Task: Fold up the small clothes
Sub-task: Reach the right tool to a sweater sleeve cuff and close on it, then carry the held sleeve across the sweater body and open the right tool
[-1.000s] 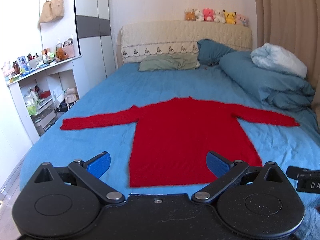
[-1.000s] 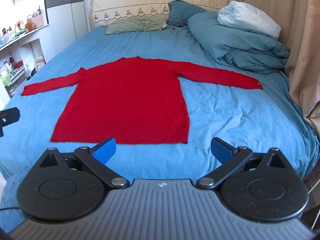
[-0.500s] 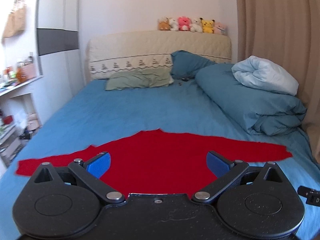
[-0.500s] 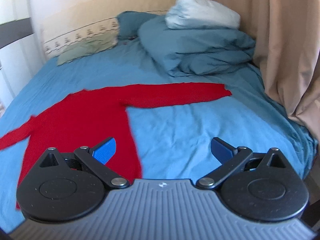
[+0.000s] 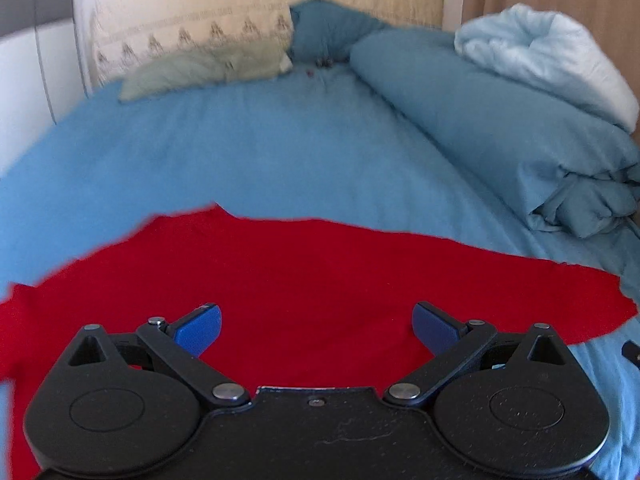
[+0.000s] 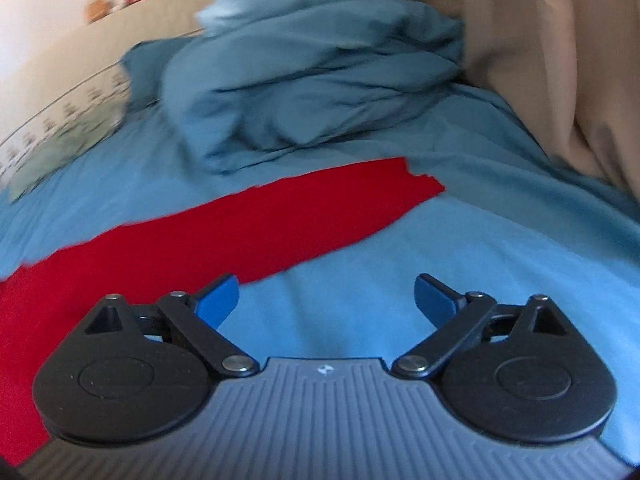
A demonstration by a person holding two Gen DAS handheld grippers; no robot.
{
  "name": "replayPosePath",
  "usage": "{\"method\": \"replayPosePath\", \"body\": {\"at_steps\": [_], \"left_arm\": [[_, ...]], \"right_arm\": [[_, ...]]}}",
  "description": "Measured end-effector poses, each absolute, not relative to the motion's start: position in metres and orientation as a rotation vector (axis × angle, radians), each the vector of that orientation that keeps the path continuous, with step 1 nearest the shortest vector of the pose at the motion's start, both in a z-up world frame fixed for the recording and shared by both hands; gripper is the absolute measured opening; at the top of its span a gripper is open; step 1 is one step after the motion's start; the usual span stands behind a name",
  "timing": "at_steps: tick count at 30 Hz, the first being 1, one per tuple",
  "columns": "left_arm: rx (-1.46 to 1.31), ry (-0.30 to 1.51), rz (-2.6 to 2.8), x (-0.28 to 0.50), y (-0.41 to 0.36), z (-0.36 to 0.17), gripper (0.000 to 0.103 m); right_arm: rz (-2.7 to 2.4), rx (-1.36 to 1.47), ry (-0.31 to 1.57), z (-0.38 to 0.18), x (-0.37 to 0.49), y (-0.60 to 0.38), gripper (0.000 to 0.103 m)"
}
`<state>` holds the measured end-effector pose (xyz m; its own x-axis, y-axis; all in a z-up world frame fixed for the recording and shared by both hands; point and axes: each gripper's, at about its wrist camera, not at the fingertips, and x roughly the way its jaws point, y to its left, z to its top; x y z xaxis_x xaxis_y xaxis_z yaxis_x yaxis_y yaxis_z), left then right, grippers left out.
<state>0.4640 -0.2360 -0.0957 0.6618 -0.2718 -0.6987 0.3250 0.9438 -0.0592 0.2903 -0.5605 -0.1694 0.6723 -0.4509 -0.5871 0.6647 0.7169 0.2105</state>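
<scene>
With both grippers' fingers spread and empty, the right gripper (image 6: 326,296) should pinch the sleeve (image 6: 320,208) ahead-left near its cuff, the left gripper (image 5: 316,322) steadying the sweater (image 5: 320,272) beneath.

A: What is the red sweater (image 5: 320,280)?
B: Matt cloth, its weave blurred. The bed sheet (image 5: 240,152) beneath is smooth, matt blue cloth.

A: And the left claw (image 5: 316,326)?
B: Matt black plastic, finely speckled; dull metal pivot pins; blue pads (image 5: 198,326) with a slight sheen.

A: The right claw (image 6: 326,298)?
B: Ribbed grey plastic body, black plastic arms. Behind, a creased cloth duvet (image 6: 320,80) and beige cloth curtain (image 6: 560,60).
</scene>
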Motion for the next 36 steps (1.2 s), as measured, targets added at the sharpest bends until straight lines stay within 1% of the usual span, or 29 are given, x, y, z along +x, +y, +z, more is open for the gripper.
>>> {"method": "replayPosePath", "body": {"at_steps": [2,7,12,14,16,17,19,20,21,22,26,28,33,36], "left_arm": [[0.055,0.814,-0.319,0.482,-0.246,-0.112,0.103],[0.064,0.878,-0.28,0.517,-0.272,-0.142,0.103],[0.064,0.914,-0.23,0.54,-0.291,-0.165,0.102],[0.064,0.945,-0.243,0.549,-0.297,-0.171,0.102],[0.086,0.998,-0.243,0.56,-0.306,-0.179,0.103],[0.102,1.022,-0.239,0.564,-0.309,-0.184,0.103],[0.128,1.024,-0.236,0.567,-0.312,-0.187,0.103],[0.145,1.028,-0.24,0.568,-0.314,-0.187,0.103],[0.162,1.04,-0.245,0.57,-0.315,-0.188,0.103],[0.171,1.05,-0.251,0.573,-0.315,-0.188,0.103],[0.153,1.119,-0.304,0.593,-0.306,-0.181,0.103],[0.135,1.101,-0.328,0.594,-0.291,-0.169,0.103],[0.092,1.016,-0.306,0.597,-0.222,-0.125,0.103],[0.031,0.987,-0.297,0.603,-0.168,-0.102,0.103]], "right_arm": [[-0.692,0.46,0.526,-0.18,0.303,-0.58,0.103],[-0.761,0.521,0.538,-0.202,0.326,-0.61,0.089],[-0.805,0.539,0.549,-0.211,0.347,-0.623,0.086],[-0.827,0.551,0.552,-0.213,0.355,-0.629,0.08],[-0.857,0.544,0.561,-0.214,0.362,-0.632,0.065],[-0.868,0.538,0.574,-0.214,0.366,-0.634,0.061],[-0.891,0.505,0.605,-0.212,0.373,-0.635,0.041],[-0.896,0.487,0.622,-0.21,0.377,-0.635,0.036],[-0.896,0.472,0.638,-0.207,0.38,-0.634,0.026],[-0.9,0.457,0.65,-0.203,0.383,-0.633,0.022],[-0.883,0.436,0.623,-0.176,0.392,-0.619,0.021],[-0.846,0.432,0.583,-0.154,0.398,-0.604,0.02],[-0.631,0.367,0.453,-0.085,0.437,-0.535,0.02],[-0.43,0.32,0.387,-0.049,0.476,-0.466,0.02]]}}
